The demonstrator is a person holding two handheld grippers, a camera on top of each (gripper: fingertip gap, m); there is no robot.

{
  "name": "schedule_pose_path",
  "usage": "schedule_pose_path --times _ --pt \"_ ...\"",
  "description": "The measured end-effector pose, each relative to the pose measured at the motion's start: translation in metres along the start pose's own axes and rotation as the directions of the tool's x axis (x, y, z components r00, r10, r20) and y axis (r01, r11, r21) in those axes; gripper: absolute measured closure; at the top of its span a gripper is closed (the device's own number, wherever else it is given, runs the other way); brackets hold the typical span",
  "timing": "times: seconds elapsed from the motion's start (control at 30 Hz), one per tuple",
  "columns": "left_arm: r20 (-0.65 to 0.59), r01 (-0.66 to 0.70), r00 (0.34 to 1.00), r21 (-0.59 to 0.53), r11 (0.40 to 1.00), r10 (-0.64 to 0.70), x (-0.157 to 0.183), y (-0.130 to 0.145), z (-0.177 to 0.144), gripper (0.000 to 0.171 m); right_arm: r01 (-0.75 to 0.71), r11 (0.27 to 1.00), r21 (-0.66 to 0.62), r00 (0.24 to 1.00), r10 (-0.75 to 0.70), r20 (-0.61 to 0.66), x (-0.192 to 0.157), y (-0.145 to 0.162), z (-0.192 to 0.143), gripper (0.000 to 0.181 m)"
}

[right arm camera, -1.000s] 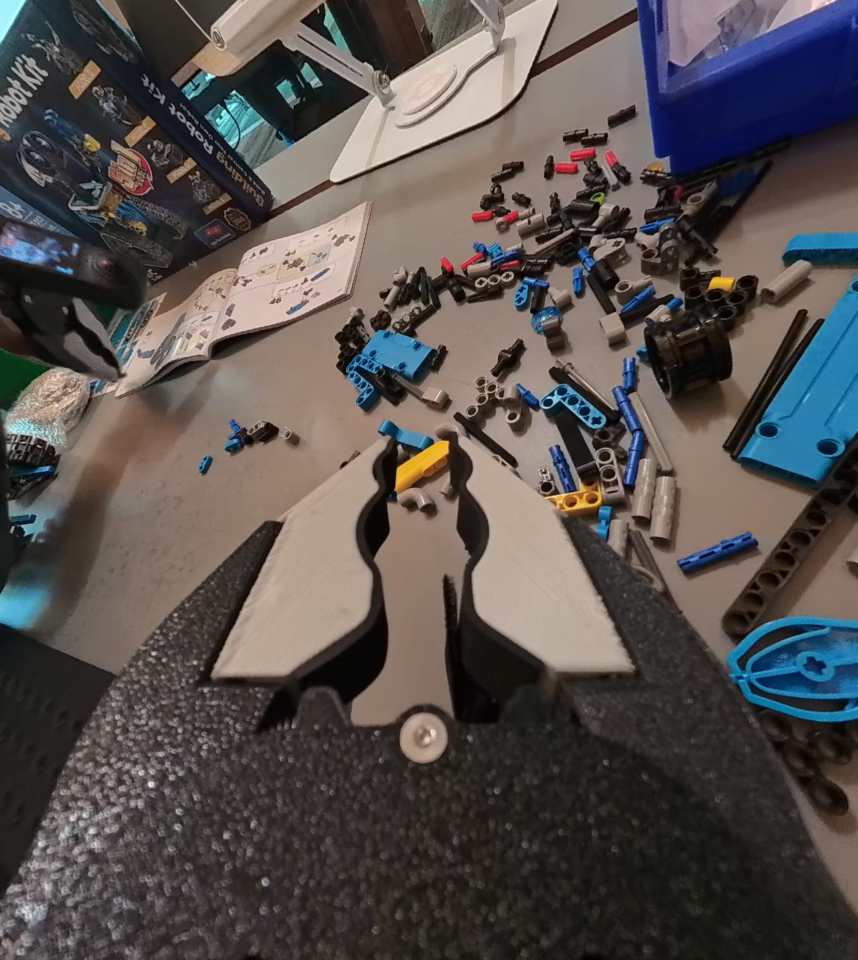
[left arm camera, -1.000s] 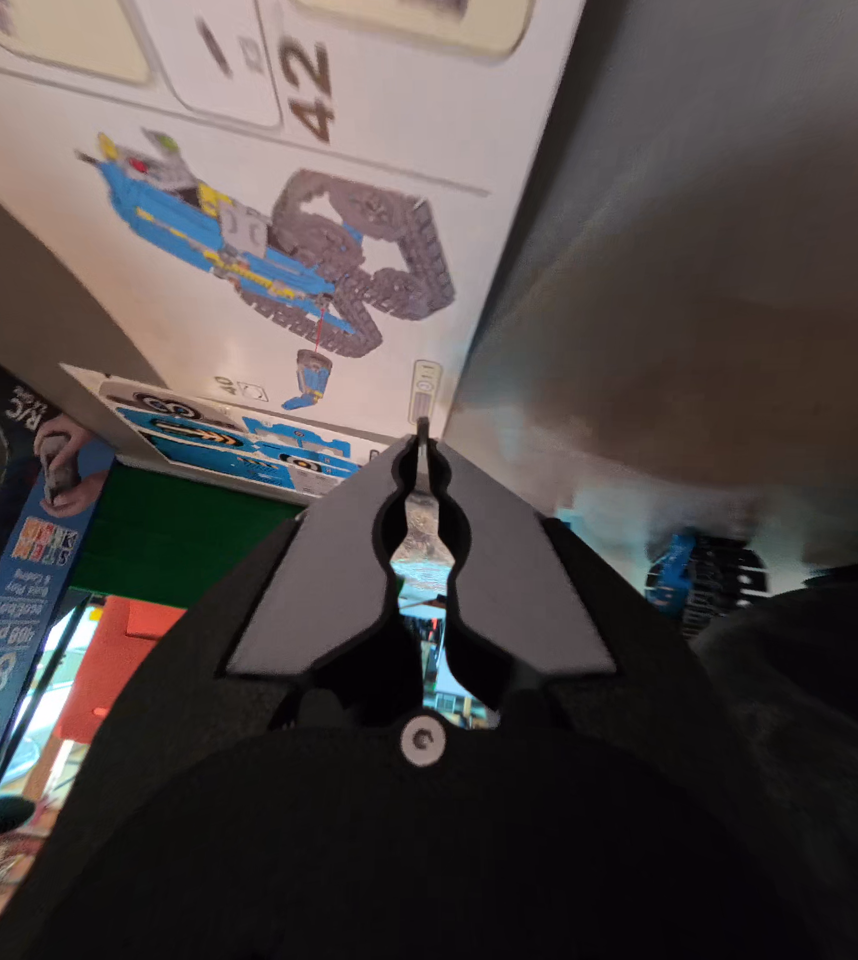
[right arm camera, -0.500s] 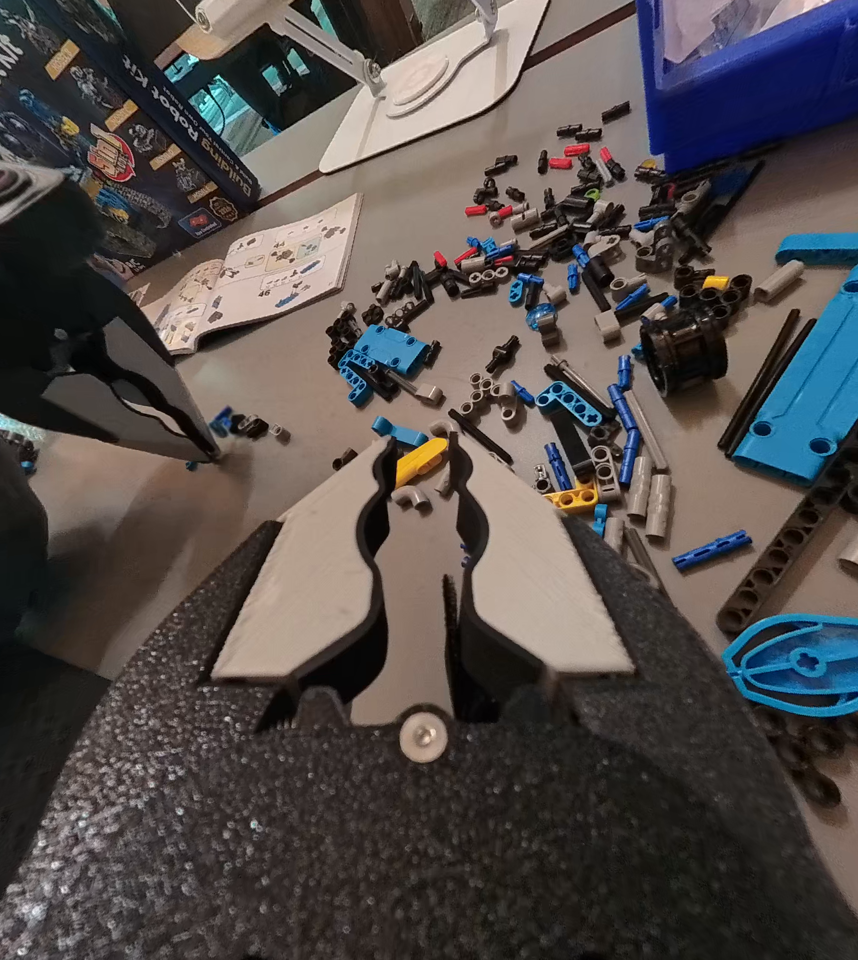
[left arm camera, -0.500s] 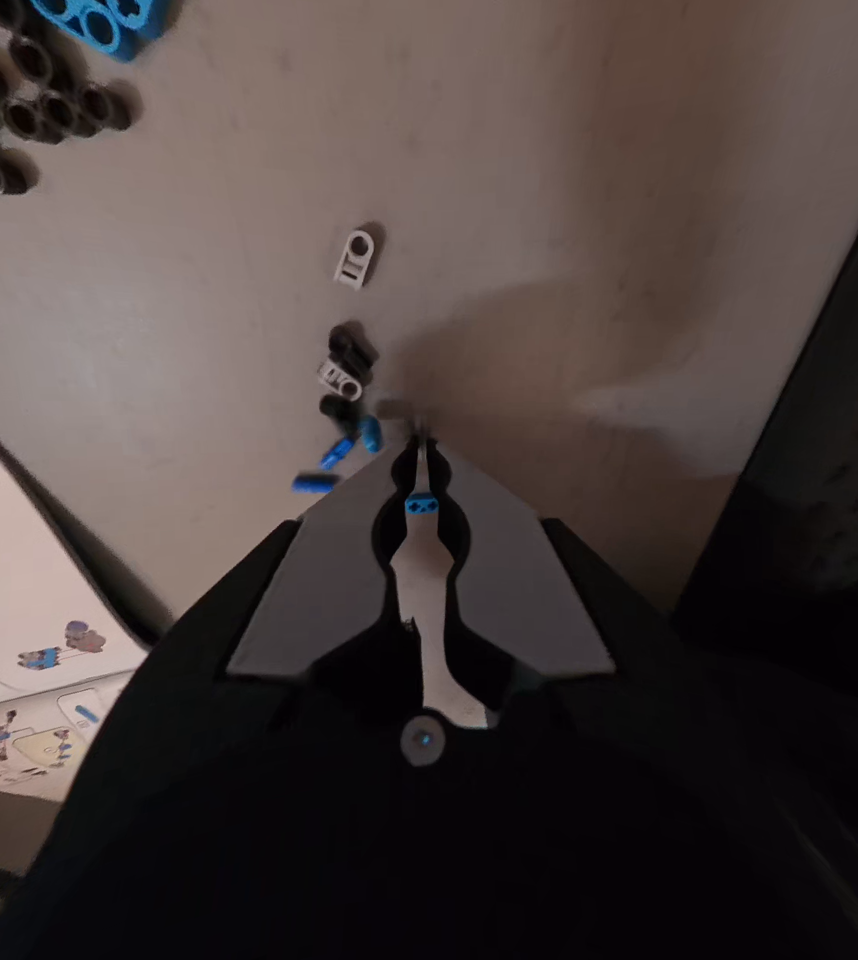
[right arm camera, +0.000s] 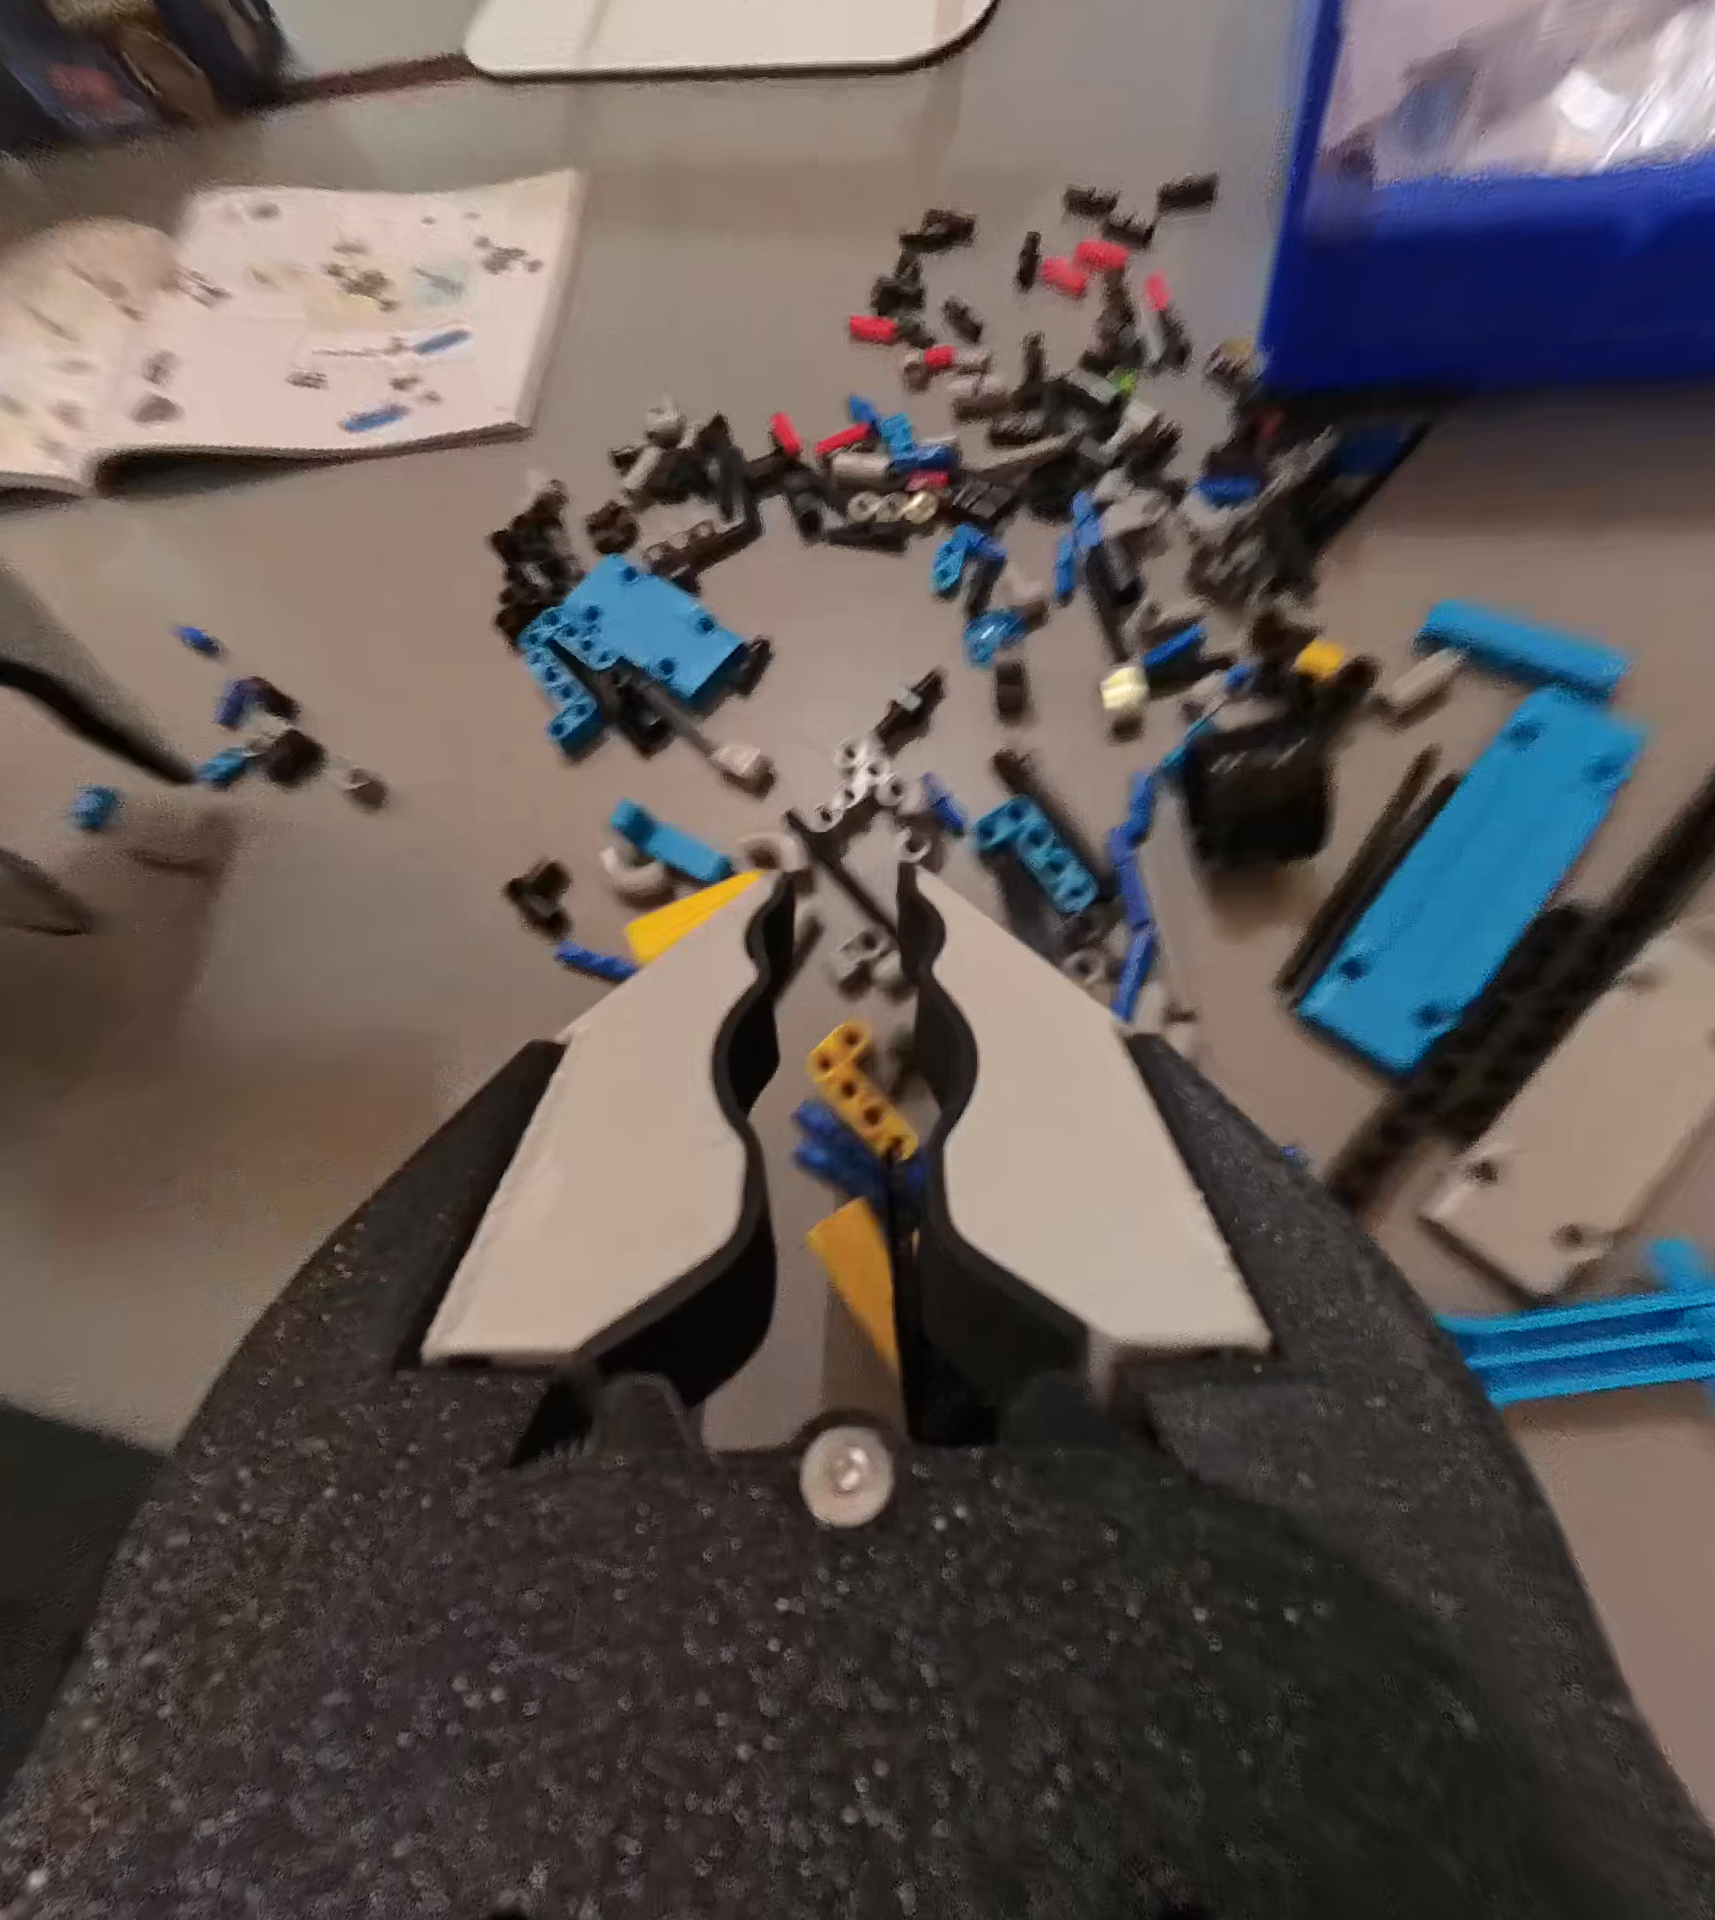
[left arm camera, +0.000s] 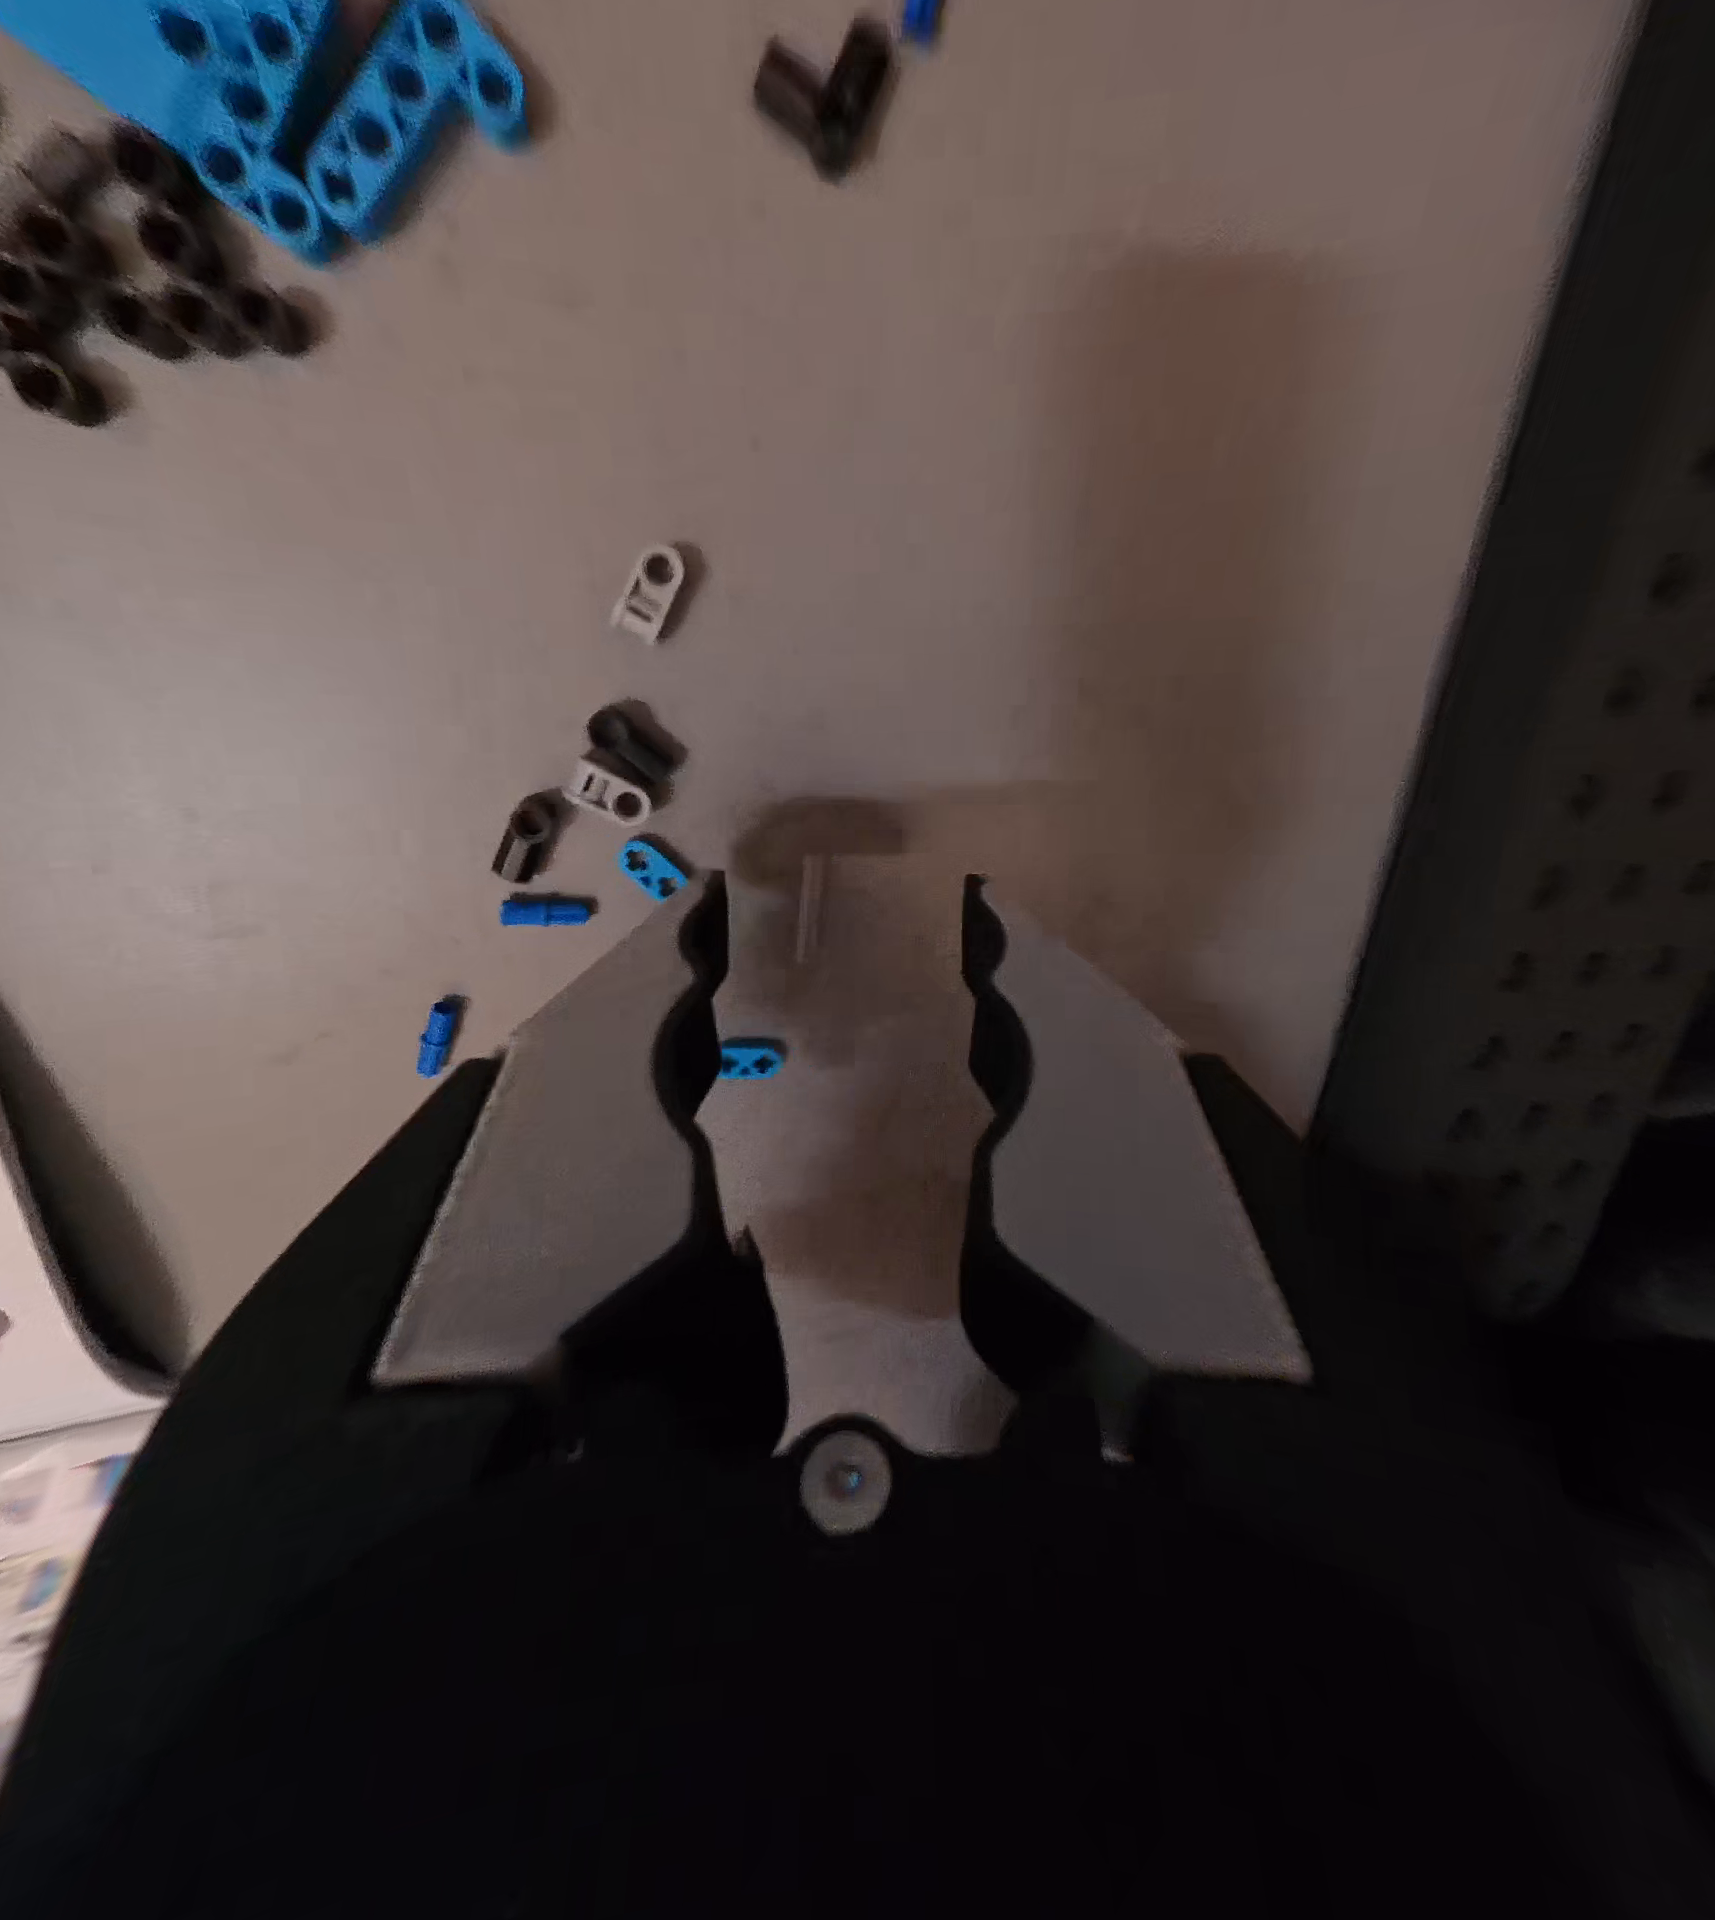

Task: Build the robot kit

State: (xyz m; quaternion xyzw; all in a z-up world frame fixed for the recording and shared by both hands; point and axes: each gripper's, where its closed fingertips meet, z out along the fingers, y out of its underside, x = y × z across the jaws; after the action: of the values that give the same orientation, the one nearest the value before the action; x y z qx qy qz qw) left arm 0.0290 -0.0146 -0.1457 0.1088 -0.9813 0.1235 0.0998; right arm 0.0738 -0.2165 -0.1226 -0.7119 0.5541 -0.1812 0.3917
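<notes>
My left gripper (left arm camera: pixel 842 894) is open and empty, tips low over the grey table (left arm camera: pixel 936 416). A thin grey pin (left arm camera: pixel 809 920) lies on the table between the fingertips. A small blue two-hole piece (left arm camera: pixel 751 1060) lies beside the left finger. More small blue, black and grey pieces (left arm camera: pixel 624 764) lie just left of the tips. My right gripper (right arm camera: pixel 848 883) is a little open and empty above a scatter of building pieces. A yellow L-shaped beam (right arm camera: pixel 858 1086) shows through its gap. The left gripper's fingers (right arm camera: pixel 1 707) show at the left edge of the right wrist view.
An open instruction booklet (right arm camera: pixel 261 322) lies at the back left. A blue bin (right arm camera: pixel 1559 260) stands at the back right. A blue panel (right arm camera: pixel 1476 873) and long black beams (right arm camera: pixel 1559 987) lie on the right. A dark perforated surface (left arm camera: pixel 1611 831) rises right of the left gripper. The tips of one gripper are about 20 cm away from the tips of the other.
My left gripper swung from the booklet down to the table, shut on the thin grey pin, then opened; the pin now lies on the table. My right gripper moved forward over the pieces.
</notes>
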Motion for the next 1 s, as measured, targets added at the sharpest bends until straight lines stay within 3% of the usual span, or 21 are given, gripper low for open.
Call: schedule_pose_path --times 0.1,0.2,0.27,0.37,0.47,0.53,0.63,0.73,0.83,1.0 --pt "0.042 0.013 0.999 0.168 0.986 -0.021 0.007 -0.006 -0.022 0.125 0.111 0.994 0.012 0.989 -0.109 -0.098 0.014 -0.036 0.001 0.162" --pt "0.133 0.053 0.985 0.369 0.928 -0.109 0.004 -0.007 -0.044 0.121 0.181 0.983 -0.015 0.977 -0.181 -0.114 0.018 -0.057 0.017 0.162" --pt "0.176 0.103 0.96 0.501 0.859 -0.217 -0.005 -0.001 -0.053 0.119 0.213 0.973 -0.091 0.968 -0.223 -0.112 0.021 -0.054 0.033 0.162" --pt "0.249 0.134 0.893 0.647 0.751 -0.374 -0.029 0.018 -0.057 0.116 0.134 0.943 -0.306 0.97 -0.187 -0.153 0.031 -0.026 0.035 0.156" --pt "0.249 0.125 0.852 0.757 0.642 -0.46 -0.047 0.03 -0.061 0.116 0.068 0.939 -0.338 0.987 -0.113 -0.115 0.021 -0.011 0.013 0.156" --pt "0.246 0.106 0.845 0.793 0.6 -0.474 -0.057 0.034 -0.067 0.113 0.048 0.939 -0.342 0.991 -0.089 -0.104 0.016 -0.003 -0.008 0.156" --pt "0.238 0.1 0.852 0.801 0.59 -0.466 -0.06 0.035 -0.076 0.107 0.061 0.938 -0.342 0.98 -0.122 -0.159 0.021 0.005 -0.047 0.156" --pt "0.216 0.101 0.85 0.828 0.552 -0.48 -0.058 0.037 -0.078 0.106 0.066 0.95 -0.306 0.965 -0.138 -0.221 0.029 -0.004 -0.071 0.156" --pt "0.19 0.132 0.861 0.812 0.569 -0.472 -0.054 0.039 -0.071 0.106 0.116 0.971 -0.21 0.963 -0.162 -0.216 0.018 -0.037 -0.056 0.151" --pt "0.154 0.143 0.872 0.828 0.542 -0.464 -0.05 0.039 -0.075 0.108 0.148 0.98 -0.13 0.944 -0.179 -0.277 0.019 -0.08 0.014 0.146"
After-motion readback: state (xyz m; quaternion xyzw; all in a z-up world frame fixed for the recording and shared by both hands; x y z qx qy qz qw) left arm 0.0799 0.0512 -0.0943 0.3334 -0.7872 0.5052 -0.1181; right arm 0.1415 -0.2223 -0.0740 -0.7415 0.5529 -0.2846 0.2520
